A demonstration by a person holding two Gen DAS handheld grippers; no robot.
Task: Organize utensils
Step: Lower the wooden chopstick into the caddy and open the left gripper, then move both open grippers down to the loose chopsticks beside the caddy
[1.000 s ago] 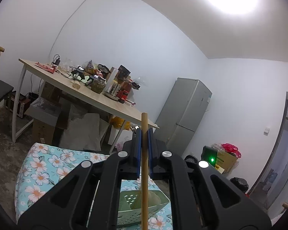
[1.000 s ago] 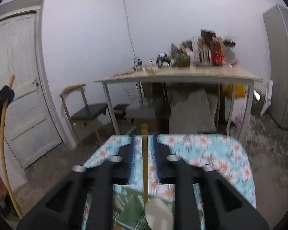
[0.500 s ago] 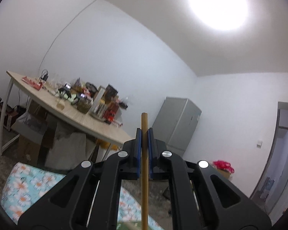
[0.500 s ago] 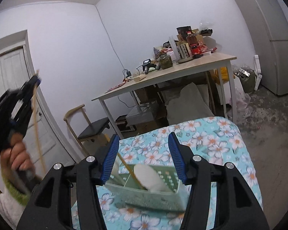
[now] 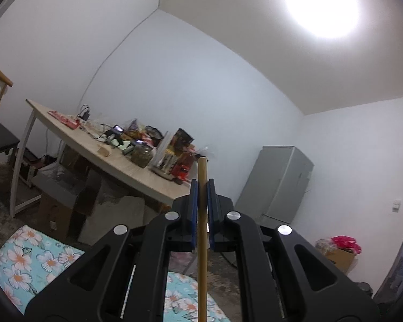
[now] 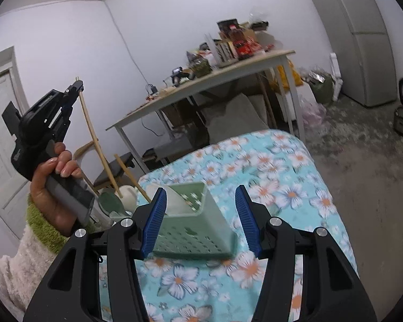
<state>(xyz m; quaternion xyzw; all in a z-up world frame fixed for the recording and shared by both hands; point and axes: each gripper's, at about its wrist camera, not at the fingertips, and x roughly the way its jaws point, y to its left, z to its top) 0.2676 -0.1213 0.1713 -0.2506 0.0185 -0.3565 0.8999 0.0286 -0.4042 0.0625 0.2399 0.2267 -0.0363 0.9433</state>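
Note:
My left gripper (image 5: 202, 187) is shut on the thin wooden handle (image 5: 202, 241) of a utensil that stands upright between its blue pads. In the right wrist view a hand holds that left gripper (image 6: 76, 87) up at the left, and the handle (image 6: 94, 139) runs down to a green head (image 6: 111, 205). My right gripper (image 6: 200, 196) is open, its blue pads on either side of a green perforated basket (image 6: 196, 236) on the flowered cloth. A white spoon (image 6: 174, 201) with a wooden handle leans in the basket. Another white head (image 6: 127, 196) shows behind it.
The basket stands on a table with a turquoise flowered cloth (image 6: 282, 187). Behind it is a long wooden table (image 6: 228, 72) crowded with jars and boxes, a chair (image 6: 112, 171), a grey fridge (image 6: 362, 40) at the right, and a white door at the left.
My right gripper let go of the wooden-handled white spoon, which now rests in the basket, and stands open lower over it. The left gripper swung sideways, still gripping its handle.

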